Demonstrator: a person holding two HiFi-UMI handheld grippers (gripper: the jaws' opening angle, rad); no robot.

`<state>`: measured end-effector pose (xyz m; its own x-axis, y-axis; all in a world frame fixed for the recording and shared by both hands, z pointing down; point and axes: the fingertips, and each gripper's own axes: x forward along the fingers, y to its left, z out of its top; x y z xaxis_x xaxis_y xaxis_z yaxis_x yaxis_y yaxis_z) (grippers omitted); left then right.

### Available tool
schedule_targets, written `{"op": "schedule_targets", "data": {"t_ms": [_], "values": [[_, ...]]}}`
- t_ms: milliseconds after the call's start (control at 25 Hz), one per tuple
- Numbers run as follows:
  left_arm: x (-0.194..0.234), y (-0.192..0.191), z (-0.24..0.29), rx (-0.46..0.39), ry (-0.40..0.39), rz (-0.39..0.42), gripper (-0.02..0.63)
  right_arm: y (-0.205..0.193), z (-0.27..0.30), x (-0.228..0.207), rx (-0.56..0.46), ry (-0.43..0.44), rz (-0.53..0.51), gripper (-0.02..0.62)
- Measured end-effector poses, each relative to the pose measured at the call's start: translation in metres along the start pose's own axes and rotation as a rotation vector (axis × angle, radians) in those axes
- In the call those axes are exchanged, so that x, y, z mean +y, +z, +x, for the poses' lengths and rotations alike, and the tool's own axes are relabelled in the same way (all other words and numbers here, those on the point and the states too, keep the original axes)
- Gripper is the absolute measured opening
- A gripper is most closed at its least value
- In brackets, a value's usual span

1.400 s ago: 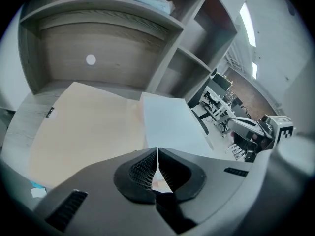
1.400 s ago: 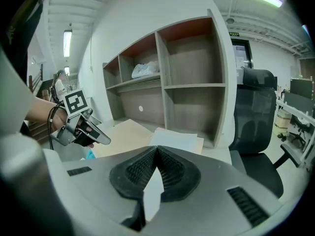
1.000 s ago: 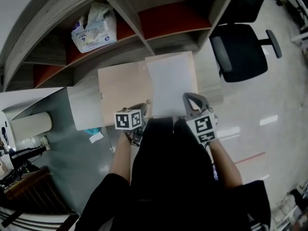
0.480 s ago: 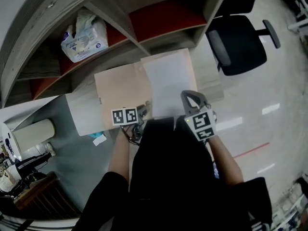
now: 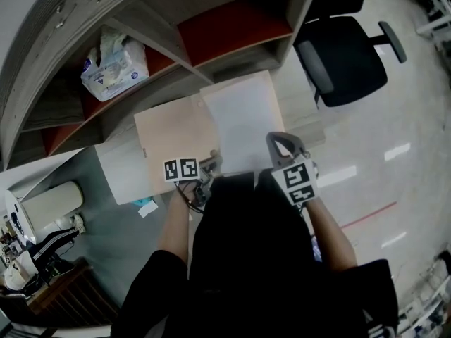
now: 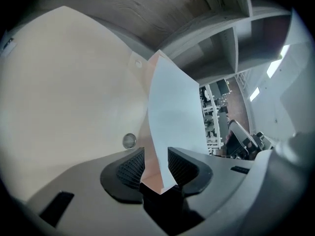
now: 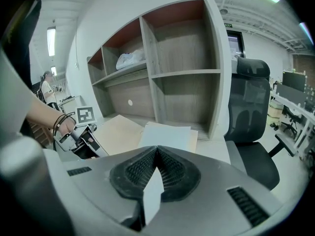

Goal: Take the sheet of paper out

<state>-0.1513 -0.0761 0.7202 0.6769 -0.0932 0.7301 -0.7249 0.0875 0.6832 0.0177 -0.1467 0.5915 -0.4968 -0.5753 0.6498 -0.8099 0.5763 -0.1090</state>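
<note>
R gripper (image 7: 156,155) is clamping the white paper sheet (image 5: 243,118). L gripper (image 6: 156,156), jaws just been opening, is straddling sheet & tan paper envelope (image 5: 173,136), ungripped. Best: pulling level, slowly.

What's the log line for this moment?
left gripper: jaws just opened, envelope edge between | right gripper: shut on sheet

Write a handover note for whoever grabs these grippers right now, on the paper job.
Left claw: open, jaws just been opening; a corner of the tan folder and the sheet of paper stand loose between them.
Right claw: shut on the sheet's near edge.
Folder lies on the desk, sheet over its right half.
Done: sheet gripped.
Left: pull it clear of the folder.
</note>
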Motion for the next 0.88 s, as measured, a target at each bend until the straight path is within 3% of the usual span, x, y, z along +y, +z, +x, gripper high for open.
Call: {"op": "schedule_targets", "data": {"t_ms": [200, 400, 880], "values": [[0.001, -0.007, 0.005, 0.027, -0.066, -0.108, 0.170, 0.000, 0.000, -0.003, 0.001, -0.001, 0.007, 0.017], [-0.002, -0.009, 0.008, 0.026, -0.124, -0.161, 0.170, -0.001, -0.001, -0.005, 0.003, -0.003, 0.007, 0.017], [-0.011, -0.012, 0.018, 0.049, -0.154, -0.141, 0.170, -0.004, 0.000, -0.005, 0.014, -0.003, 0.002, 0.017]]}}
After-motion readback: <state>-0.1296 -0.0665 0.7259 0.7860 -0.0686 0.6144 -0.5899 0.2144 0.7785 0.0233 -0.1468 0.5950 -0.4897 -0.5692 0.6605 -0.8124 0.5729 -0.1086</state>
